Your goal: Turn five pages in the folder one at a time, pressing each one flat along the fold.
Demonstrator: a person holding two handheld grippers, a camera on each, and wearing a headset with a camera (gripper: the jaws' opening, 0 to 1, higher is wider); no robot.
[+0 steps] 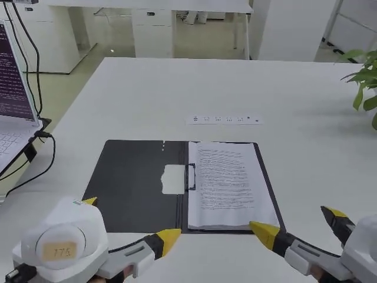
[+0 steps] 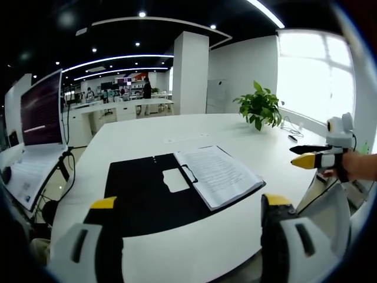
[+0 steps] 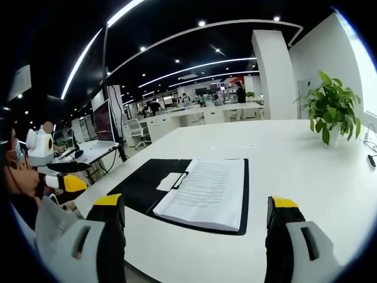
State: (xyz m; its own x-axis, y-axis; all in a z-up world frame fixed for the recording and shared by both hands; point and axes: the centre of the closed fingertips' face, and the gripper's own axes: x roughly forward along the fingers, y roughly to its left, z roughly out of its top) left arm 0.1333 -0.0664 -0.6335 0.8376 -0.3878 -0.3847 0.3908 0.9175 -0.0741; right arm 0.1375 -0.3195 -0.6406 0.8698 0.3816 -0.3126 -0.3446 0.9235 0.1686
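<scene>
Both of mine are released. My left hand-held gripper (image 1: 129, 219) has its yellow-tipped jaws spread wide and sits at the near left, just off the near edge of the folder (image 1: 135, 183), not touching it. My right hand-held gripper (image 1: 297, 223) is released too, jaws wide apart, at the near right, just beyond the folder's near-right corner. Its left tip is near the corner of the paper, but I can't tell from the head view whether it touches. In the two gripper views each pair of jaws frames the folder from the near side, with white tabletop between the tips and the folder.

The folder lies open and flat on the white table (image 1: 177, 88), roughly centred in front of me. The left half is bare black cover with a small white slip (image 1: 174, 178) beside the spine. The right half carries the stack of pages (image 1: 227, 183), printed text up, lying flat and square. The clip (image 1: 191, 177) sits on the spine at the stack's left edge, about mid-height.

Around it: a power strip (image 1: 224, 119) is set into the table just beyond the folder's far edge. A laptop (image 1: 12, 100) is open at the far left, with a black cable (image 1: 44, 153) running off it. A plant (image 1: 365, 82) is at the far right, well apart from the folder.
</scene>
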